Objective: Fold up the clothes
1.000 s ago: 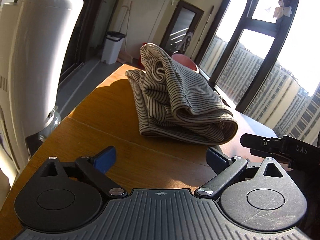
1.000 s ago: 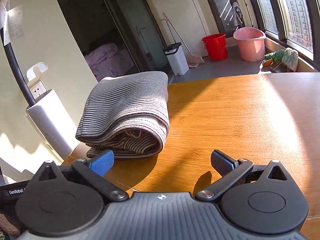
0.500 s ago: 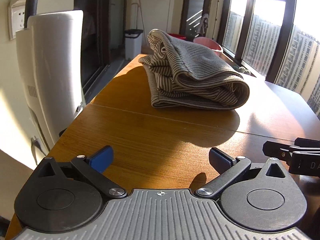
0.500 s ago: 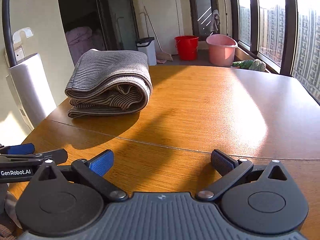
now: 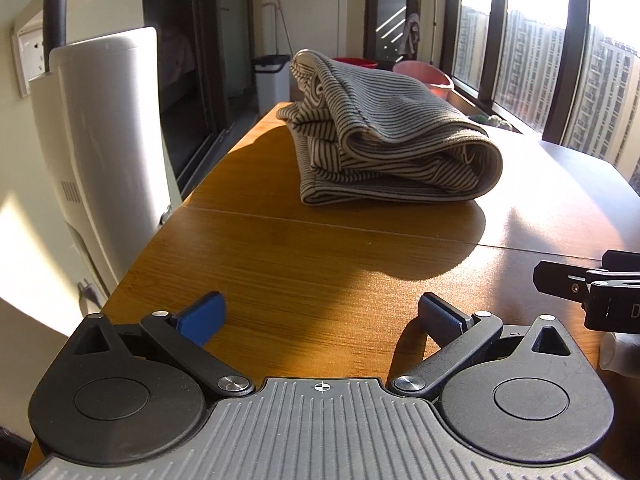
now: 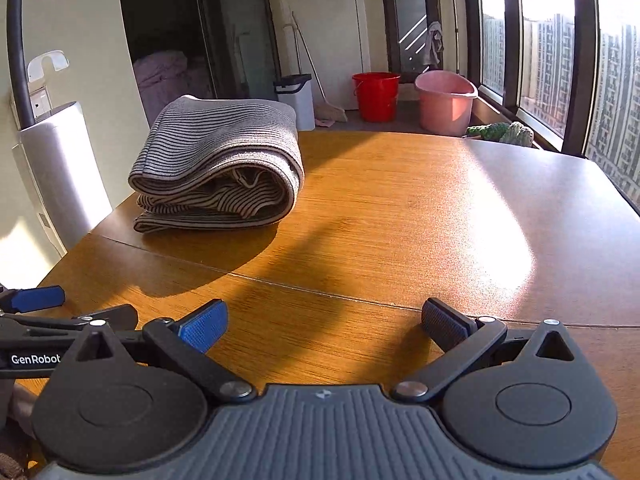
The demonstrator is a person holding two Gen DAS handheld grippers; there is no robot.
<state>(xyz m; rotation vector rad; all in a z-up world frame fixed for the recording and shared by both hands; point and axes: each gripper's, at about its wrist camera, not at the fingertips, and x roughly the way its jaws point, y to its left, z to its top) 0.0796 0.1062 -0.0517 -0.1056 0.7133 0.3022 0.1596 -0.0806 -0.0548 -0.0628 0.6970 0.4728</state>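
Note:
A grey and cream striped garment (image 5: 392, 148) lies folded in a thick bundle on the wooden table (image 5: 320, 264), toward its far left side. It also shows in the right wrist view (image 6: 220, 168). My left gripper (image 5: 320, 316) is open and empty, low over the table's near edge, well short of the garment. My right gripper (image 6: 324, 322) is open and empty, also back near the front edge, beside the left one. The right gripper's side shows at the right of the left wrist view (image 5: 592, 284).
A tall white appliance (image 5: 104, 152) stands at the table's left edge. A white bin (image 6: 298, 98), a red bucket (image 6: 376, 96) and a pink basin (image 6: 446, 102) stand on the floor beyond the table. Windows (image 6: 552, 52) run along the right.
Both grippers have pulled back from the folded garment toward the table's near edge and levelled out. The garment lies where it was.

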